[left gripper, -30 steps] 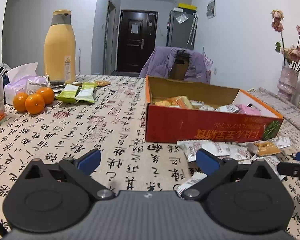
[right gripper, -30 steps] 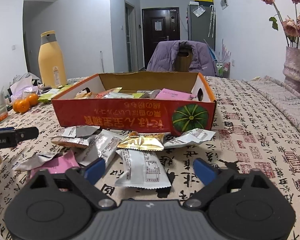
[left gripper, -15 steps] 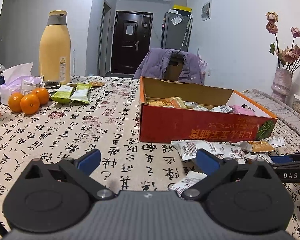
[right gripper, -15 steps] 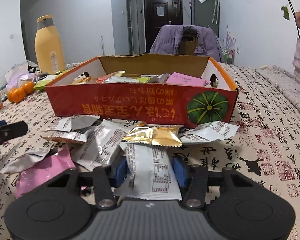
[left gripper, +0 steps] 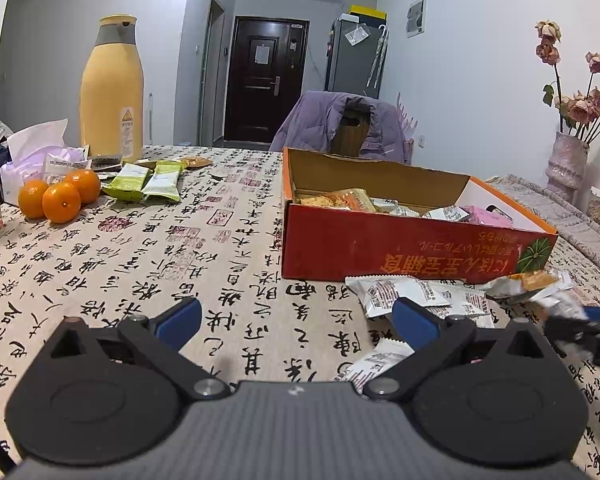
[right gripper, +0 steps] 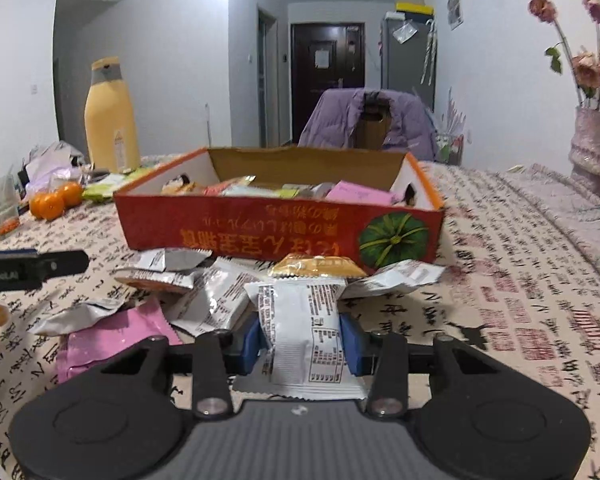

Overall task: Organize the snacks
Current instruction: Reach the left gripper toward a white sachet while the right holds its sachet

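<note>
A white snack packet (right gripper: pixel 306 332) is pinched between the just-closed jaws of the right hand-held gripper (right gripper: pixel 302 344), low over the desk (right gripper: pixel 520 300) before the red box (right gripper: pixel 284 236). The left hand-held gripper (left gripper: pixel 296 320) is held wide open and empty. The slick, puffy wrapper could slip out when lifted, or the gold packet (right gripper: pixel 318 268) touching its far end could be dragged along.

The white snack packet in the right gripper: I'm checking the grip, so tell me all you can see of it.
The white snack packet is a crinkly foil-like pouch with black print, a label panel and serrated end seams. It lies lengthwise between the blue pads of the right gripper, whose jaws have just been closing and now pinch its sides. Its far end overlaps a gold packet.
</note>
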### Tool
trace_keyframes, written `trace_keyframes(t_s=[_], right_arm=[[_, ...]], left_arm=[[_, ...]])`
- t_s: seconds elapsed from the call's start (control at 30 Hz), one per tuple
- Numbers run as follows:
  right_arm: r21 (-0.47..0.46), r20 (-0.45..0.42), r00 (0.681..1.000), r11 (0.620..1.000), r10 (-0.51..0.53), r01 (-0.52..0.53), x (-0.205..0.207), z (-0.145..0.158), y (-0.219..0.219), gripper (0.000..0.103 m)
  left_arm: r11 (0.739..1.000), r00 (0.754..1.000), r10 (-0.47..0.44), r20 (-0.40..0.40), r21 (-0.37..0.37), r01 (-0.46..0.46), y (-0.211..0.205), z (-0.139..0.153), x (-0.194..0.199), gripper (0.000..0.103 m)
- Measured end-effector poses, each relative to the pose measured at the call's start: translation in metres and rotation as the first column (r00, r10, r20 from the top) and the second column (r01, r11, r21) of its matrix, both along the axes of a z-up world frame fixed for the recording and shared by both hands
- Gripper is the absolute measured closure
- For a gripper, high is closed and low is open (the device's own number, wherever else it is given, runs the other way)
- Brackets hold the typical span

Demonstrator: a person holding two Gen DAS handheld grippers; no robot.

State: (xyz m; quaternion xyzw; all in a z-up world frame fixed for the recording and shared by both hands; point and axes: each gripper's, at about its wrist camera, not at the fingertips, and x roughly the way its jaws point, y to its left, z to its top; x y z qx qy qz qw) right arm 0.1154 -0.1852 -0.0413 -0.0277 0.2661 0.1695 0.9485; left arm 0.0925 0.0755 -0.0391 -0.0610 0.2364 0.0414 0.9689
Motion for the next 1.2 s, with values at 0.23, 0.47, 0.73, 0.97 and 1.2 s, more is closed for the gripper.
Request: trace_keyframes(t_s=[0.23, 0.47, 0.73, 0.97, 1.2], right_arm=[[0.026, 0.027, 0.998, 0.998, -0.055, 0.055, -0.008, 0.008, -0.024, 0.062], [0.041, 0.027, 0.998, 0.998, -0.051, 0.050, -0.012, 0.005, -0.025, 0.062], [0.055, 0.020, 0.998, 0.997, -0.052, 0.051, -0.015, 0.003, -0.029, 0.062], [0.064, 0.014, 0.999, 0.997, -0.049, 0.048, -0.016, 0.002, -0.032, 0.062], [0.065, 0.007, 0.999, 0.997, -0.041, 0.040, -0.016, -0.001, -0.030, 0.062]], left_arm=[[0.999, 0.998, -0.027, -0.051, -0.028, 0.026, 0.003, 0.004, -0.001, 0.000], [0.996, 0.993, -0.088, -0.076, 0.005, 0.088, -0.008, 0.009, -0.013, 0.000], [0.991, 0.983, -0.128, -0.134, 0.027, 0.133, -0.024, 0.000, -0.007, 0.000], [0.996, 0.980, -0.086, -0.177, -0.003, 0.086, -0.022, -0.008, 0.008, 0.001], [0.998, 0.979, -0.039, -0.199, -0.052, 0.029, -0.011, -0.009, 0.014, 0.005]])
